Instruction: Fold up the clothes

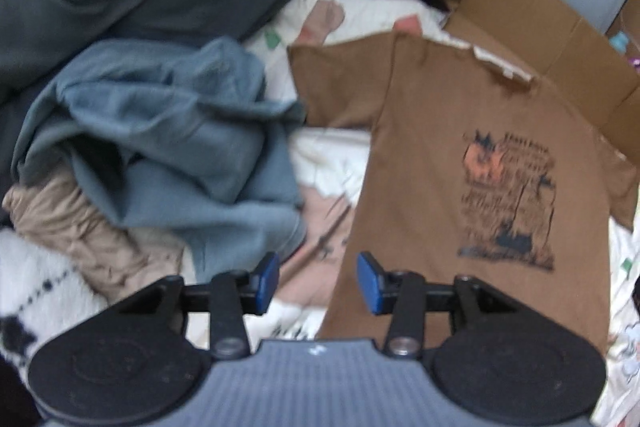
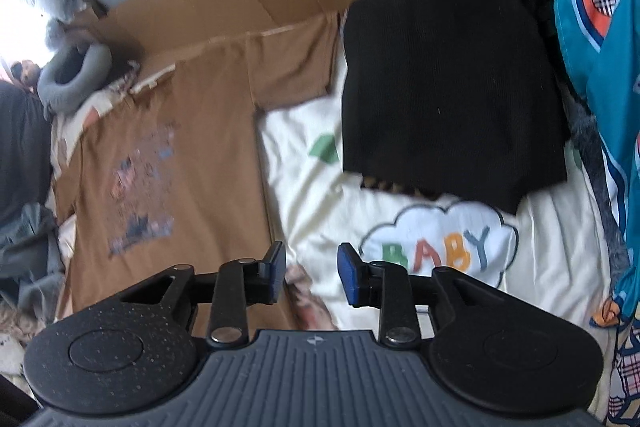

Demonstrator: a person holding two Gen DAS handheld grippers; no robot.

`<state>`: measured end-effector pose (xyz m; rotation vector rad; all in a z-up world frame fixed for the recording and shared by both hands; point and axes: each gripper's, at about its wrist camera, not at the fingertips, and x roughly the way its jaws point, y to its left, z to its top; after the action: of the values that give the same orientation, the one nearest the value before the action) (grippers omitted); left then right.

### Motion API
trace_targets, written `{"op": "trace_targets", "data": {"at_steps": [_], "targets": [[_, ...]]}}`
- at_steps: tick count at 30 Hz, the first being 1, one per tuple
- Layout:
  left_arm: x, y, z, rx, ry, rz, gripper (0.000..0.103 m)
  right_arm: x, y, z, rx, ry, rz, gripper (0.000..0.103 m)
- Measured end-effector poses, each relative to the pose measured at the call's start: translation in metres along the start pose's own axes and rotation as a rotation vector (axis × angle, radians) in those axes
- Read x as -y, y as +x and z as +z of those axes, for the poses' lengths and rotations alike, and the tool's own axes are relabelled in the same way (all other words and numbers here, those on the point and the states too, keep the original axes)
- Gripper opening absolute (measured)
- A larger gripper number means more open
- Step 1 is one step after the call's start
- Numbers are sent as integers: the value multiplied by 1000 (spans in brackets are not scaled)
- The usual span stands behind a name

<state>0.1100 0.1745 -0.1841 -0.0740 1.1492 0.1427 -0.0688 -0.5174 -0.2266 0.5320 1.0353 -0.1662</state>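
The brown T-shirt [image 1: 460, 163] is lying flat and spread out on the cream bed cover [image 2: 420, 195], print side up, so you are getting it ready for folding. The black folded top [image 2: 448, 87] is sitting beside it, likely done. Your left gripper [image 1: 318, 281] and right gripper [image 2: 312, 277] are hanging above, jaws apart, holding nothing.

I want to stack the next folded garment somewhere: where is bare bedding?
Free: the cream printed bedsheet between the spread brown printed T-shirt and the folded black knit garment. Crowded: the crumpled blue-grey clothes pile beside the shirt.
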Motion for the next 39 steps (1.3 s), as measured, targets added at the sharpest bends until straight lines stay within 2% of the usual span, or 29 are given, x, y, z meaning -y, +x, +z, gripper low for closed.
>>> {"op": "trace_targets", "data": {"at_steps": [5,7,10,17,26,39], "targets": [[1,6,20,42,-43,-33,46,-7,9,14,19,-11,14,40],[1,13,27,54,-55,-34,46,-10,17,17,19,-17,17,45],[-1,28,37,82,-90,-30,46,-12,34,21,17,-25,22,45],[-4,75,57,129,-166,-37,45,-16,75,32,17,-34,20,45],[-12,151,71,139,-286,-31,41,-25,124,47,29,-92,23,45],[-11,243,98,153,-275,31,40,-32,184,84,57,-168,17,45]]}}
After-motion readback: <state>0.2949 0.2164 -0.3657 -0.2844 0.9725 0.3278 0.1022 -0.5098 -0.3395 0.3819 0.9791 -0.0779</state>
